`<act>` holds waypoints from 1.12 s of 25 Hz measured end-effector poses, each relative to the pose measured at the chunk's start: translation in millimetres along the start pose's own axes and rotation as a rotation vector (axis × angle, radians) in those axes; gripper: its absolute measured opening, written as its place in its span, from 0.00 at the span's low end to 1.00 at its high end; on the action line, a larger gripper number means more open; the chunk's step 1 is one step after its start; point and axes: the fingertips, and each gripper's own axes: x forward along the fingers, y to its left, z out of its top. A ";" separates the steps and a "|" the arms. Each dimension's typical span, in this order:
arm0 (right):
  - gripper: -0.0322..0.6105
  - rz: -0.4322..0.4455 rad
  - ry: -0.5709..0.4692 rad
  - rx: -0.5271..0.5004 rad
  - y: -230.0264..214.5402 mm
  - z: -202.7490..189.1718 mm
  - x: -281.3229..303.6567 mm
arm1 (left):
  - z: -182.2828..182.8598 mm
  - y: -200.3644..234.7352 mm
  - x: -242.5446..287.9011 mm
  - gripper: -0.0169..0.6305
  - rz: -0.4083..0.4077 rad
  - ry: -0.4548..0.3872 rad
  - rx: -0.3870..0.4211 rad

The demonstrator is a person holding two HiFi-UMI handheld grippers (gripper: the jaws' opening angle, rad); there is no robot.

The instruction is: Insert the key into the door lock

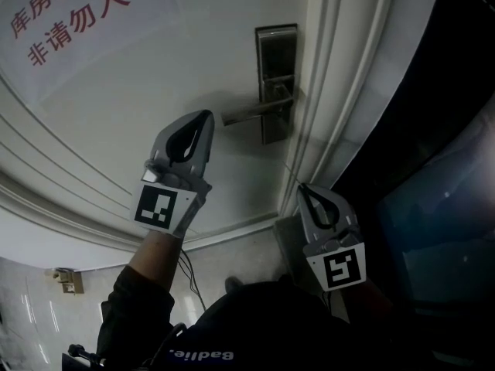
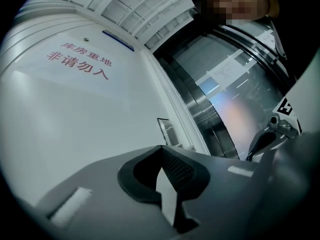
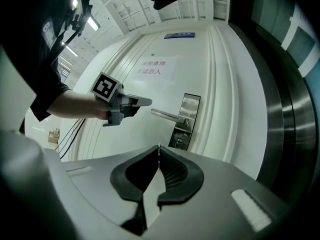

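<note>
Backdrop: white door (image 1: 116,107) with a red-lettered sign (image 1: 62,14).
Door lock (image 1: 276,60): tall dark metal plate, lever (image 1: 249,115) pointing left, keyhole (image 3: 179,143) beneath.
Left gripper (image 1: 207,116): jaws closed, empty, just left of lever.
Right gripper (image 1: 300,185): jaws closed on thin key (image 3: 159,147), below lock.

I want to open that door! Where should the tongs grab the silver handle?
Grab the handle near its free left end, away from the lock plate. It is a thin bar lying level and standing off the door, so probably come straight at the door, one tong above and one below.
</note>
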 end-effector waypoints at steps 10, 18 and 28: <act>0.07 -0.050 0.028 -0.083 -17.4 0.1 27.8 | -25.2 27.8 15.0 0.04 0.025 0.022 0.030; 0.07 -0.122 0.092 -0.244 -40.8 -8.8 59.9 | -34.8 35.2 19.8 0.04 0.023 0.032 0.035; 0.07 -0.176 0.213 -0.716 -42.9 -21.8 90.9 | -36.3 34.7 21.3 0.04 0.015 0.040 0.029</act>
